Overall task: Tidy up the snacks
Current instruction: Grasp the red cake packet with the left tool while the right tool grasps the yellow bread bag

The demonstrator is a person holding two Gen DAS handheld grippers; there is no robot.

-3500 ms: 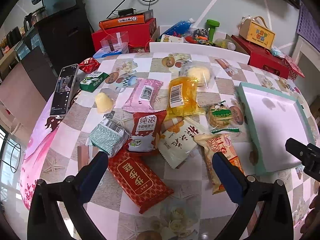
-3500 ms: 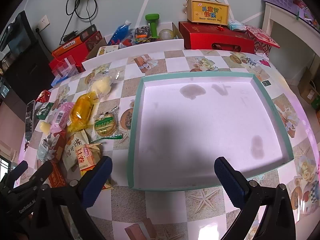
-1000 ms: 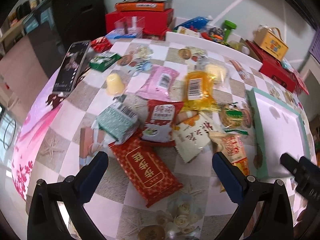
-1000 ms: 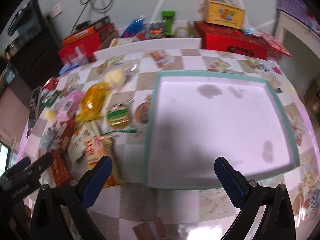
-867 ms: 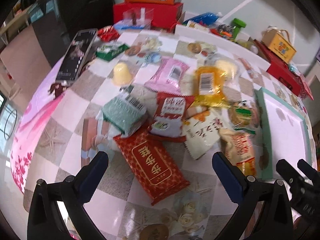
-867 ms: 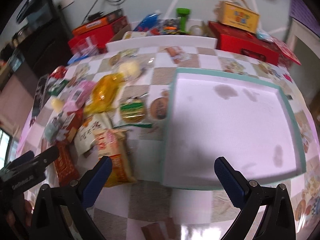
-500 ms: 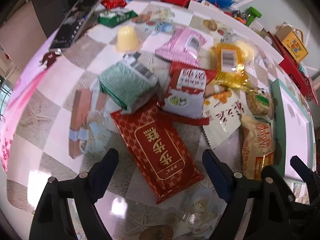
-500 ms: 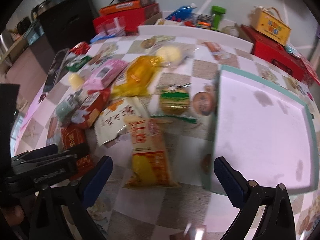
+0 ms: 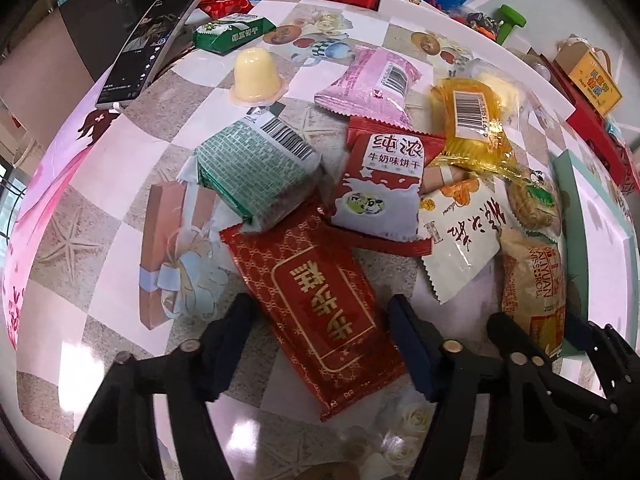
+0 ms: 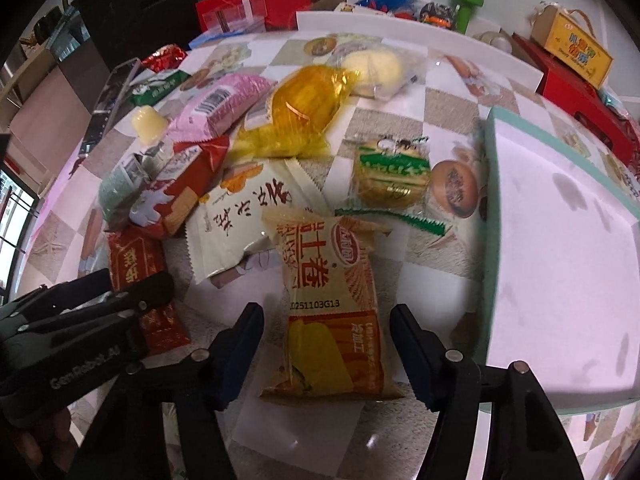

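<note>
A heap of snack packs lies on the patterned table. My left gripper (image 9: pixel 320 316) is low over a long red pack with gold characters (image 9: pixel 320 300); its jaws are closing on either side of the pack, the pads a little apart from it. My right gripper (image 10: pixel 326 324) straddles an orange egg-roll pack (image 10: pixel 332 304), jaws closing, small gaps still at both sides. A green-rimmed white tray (image 10: pixel 560 272) lies to the right. The left gripper (image 10: pixel 132 304) also shows at the right view's left edge.
Around the heap lie a cream pack (image 9: pixel 460 232), a red-and-white biscuit pack (image 9: pixel 384 188), a green pack (image 9: pixel 256 168), a pink pack (image 9: pixel 368 84), a yellow pack (image 9: pixel 472 120), a jelly cup (image 9: pixel 256 76) and a phone (image 9: pixel 152 44). Boxes crowd the table's far side.
Both grippers have come down close over the heap. The left one's jaws narrowed around the red pack. The right one swung left from the tray to the orange pack and its jaws narrowed.
</note>
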